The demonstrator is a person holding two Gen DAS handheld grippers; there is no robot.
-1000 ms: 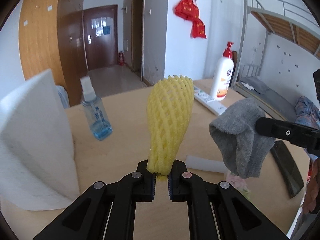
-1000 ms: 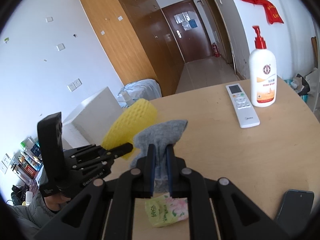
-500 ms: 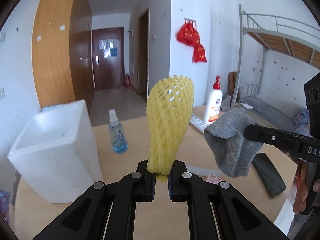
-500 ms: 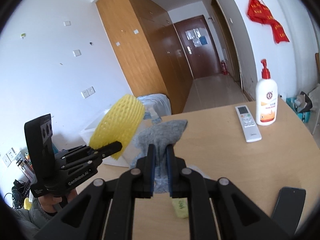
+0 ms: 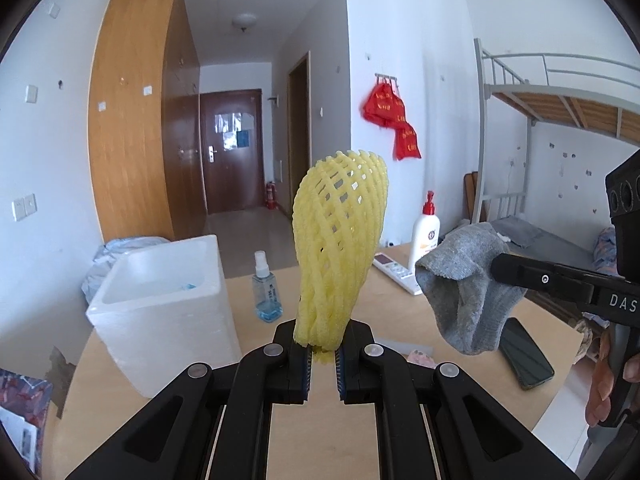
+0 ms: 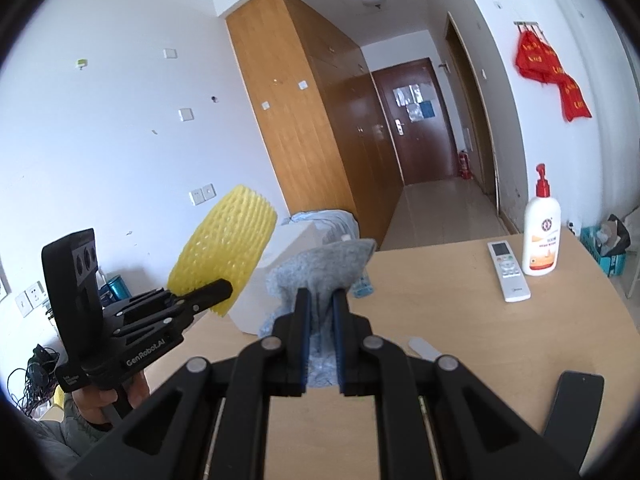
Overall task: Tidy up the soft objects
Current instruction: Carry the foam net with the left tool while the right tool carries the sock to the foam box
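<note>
Above the wooden table [image 5: 320, 432], in the left wrist view, the left gripper [image 5: 322, 354] is held up off the surface, its two jaws pinching the narrow bottom end of a yellow foam net sleeve [image 5: 340, 248], which stands upright and flares to a rounded, open-meshed top. To its right the right gripper [image 5: 500, 266] reaches in level from the side, its tip clamped on a grey sock [image 5: 466, 292] that hangs limp and bunched, clear of the table. Below sit a white foam box [image 5: 160, 300] on the left, a small blue spray bottle [image 5: 266, 294] just beside it, a white remote [image 5: 394, 272], a lotion pump bottle [image 5: 426, 234] and a dark phone [image 5: 524, 356]. In the right wrist view, the right gripper [image 6: 320, 312] is likewise raised, its jaws pressed onto the sock [image 6: 324, 268], whose fuzzy grey fabric spreads above the fingers. At the left, the left gripper [image 6: 216, 290] juts in tilted upward, gripped by a hand at the bottom, carrying the yellow sleeve [image 6: 228, 240] slanting up and to the right, near the sock but apart from it.
</note>
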